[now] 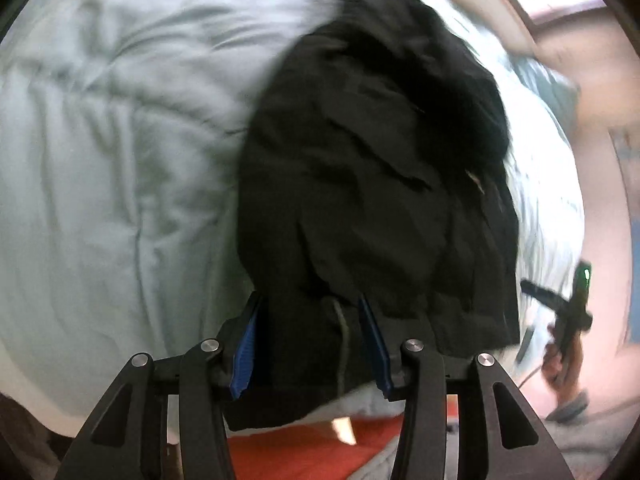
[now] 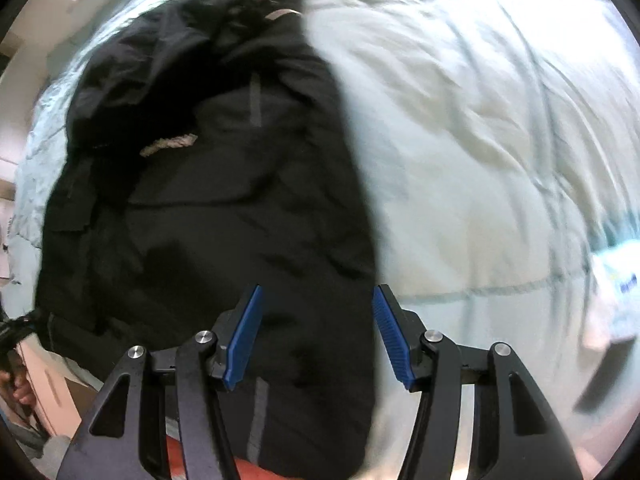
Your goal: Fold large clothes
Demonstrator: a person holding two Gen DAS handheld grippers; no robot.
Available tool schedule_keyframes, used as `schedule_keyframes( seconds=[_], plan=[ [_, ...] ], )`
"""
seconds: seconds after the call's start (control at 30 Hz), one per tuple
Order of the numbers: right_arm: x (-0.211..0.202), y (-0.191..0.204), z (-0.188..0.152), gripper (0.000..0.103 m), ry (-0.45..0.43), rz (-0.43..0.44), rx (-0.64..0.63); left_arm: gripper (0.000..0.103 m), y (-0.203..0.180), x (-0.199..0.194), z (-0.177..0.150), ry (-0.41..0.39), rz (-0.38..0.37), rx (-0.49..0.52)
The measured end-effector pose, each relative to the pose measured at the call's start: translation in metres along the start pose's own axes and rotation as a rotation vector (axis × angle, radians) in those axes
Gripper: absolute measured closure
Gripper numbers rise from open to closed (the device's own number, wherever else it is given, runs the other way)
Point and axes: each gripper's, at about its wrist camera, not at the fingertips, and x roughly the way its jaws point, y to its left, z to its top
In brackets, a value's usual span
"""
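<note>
A large black jacket [image 1: 372, 168] lies crumpled lengthwise on a pale green quilted bed cover [image 1: 104, 168]. My left gripper [image 1: 310, 300] stands open at the jacket's near hem, with dark cloth and a grey cord lying between its blue pads [image 1: 244, 356]. In the right wrist view the same jacket [image 2: 208, 208] fills the left half, over the bed cover [image 2: 500, 160]. My right gripper [image 2: 318, 292] is open over the jacket's near right edge, nothing clamped. The right gripper also shows in the left wrist view [image 1: 568, 316], blurred, beyond the jacket's right side.
An orange-red surface [image 1: 304, 452] shows below the bed's near edge. A pale wall and wooden frame [image 1: 568, 24] lie to the right. A white packet with blue print [image 2: 616, 292] rests on the cover at far right. Both views are motion-blurred.
</note>
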Motion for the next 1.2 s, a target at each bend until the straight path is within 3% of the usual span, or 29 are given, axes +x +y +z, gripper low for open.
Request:
schedule_keyframes(
  seconds=[0.07, 0.2, 0.37, 0.43, 0.5, 0.53, 0.6, 0.7, 0.83, 0.9, 1.1, 1.13, 1.2],
  plan=[
    [0.005, -0.016, -0.014, 0.042, 0.042, 0.017, 0.029, 0.054, -0.009, 0.001, 0.003, 0.008, 0.004, 0.035],
    [0.018, -0.029, -0.037, 0.042, 0.116, 0.087, 0.079, 0.054, -0.001, 0.024, 0.010, 0.082, 0.074, -0.016],
    [0.025, -0.014, -0.057, 0.042, 0.166, 0.126, 0.040, 0.054, 0.000, 0.032, 0.009, 0.099, 0.107, -0.012],
    [0.032, -0.008, -0.059, 0.043, 0.185, 0.095, 0.037, 0.054, 0.008, 0.038, 0.010, 0.126, 0.108, -0.045],
    [0.029, -0.002, -0.058, 0.071, 0.167, 0.092, 0.020, 0.055, 0.007, 0.041, 0.011, 0.167, 0.164, -0.041],
    [0.021, 0.003, -0.058, 0.072, 0.145, 0.067, -0.019, 0.062, -0.004, 0.035, 0.012, 0.152, 0.175, 0.003],
    [0.008, 0.012, -0.058, 0.076, 0.118, 0.046, -0.067, 0.064, -0.021, 0.019, 0.014, 0.100, 0.133, 0.070],
    [-0.007, 0.019, -0.054, 0.077, 0.099, 0.111, -0.085, 0.064, -0.032, 0.004, 0.018, 0.057, 0.014, 0.101],
    [0.007, 0.019, -0.052, 0.073, 0.144, 0.178, -0.056, 0.064, -0.019, 0.015, 0.021, 0.076, -0.093, 0.028],
    [0.020, 0.015, -0.053, 0.065, 0.178, 0.208, -0.019, 0.063, -0.010, 0.022, 0.018, 0.082, -0.127, -0.022],
    [0.039, 0.019, -0.048, 0.063, 0.209, 0.216, 0.030, 0.057, 0.002, 0.050, 0.007, 0.126, -0.085, -0.105],
    [0.036, 0.021, -0.047, 0.066, 0.194, 0.206, 0.015, 0.059, -0.001, 0.051, 0.005, 0.116, -0.092, -0.107],
    [0.021, 0.027, -0.046, 0.084, 0.144, 0.197, -0.023, 0.068, -0.005, 0.037, 0.009, 0.070, -0.113, -0.084]
  ],
)
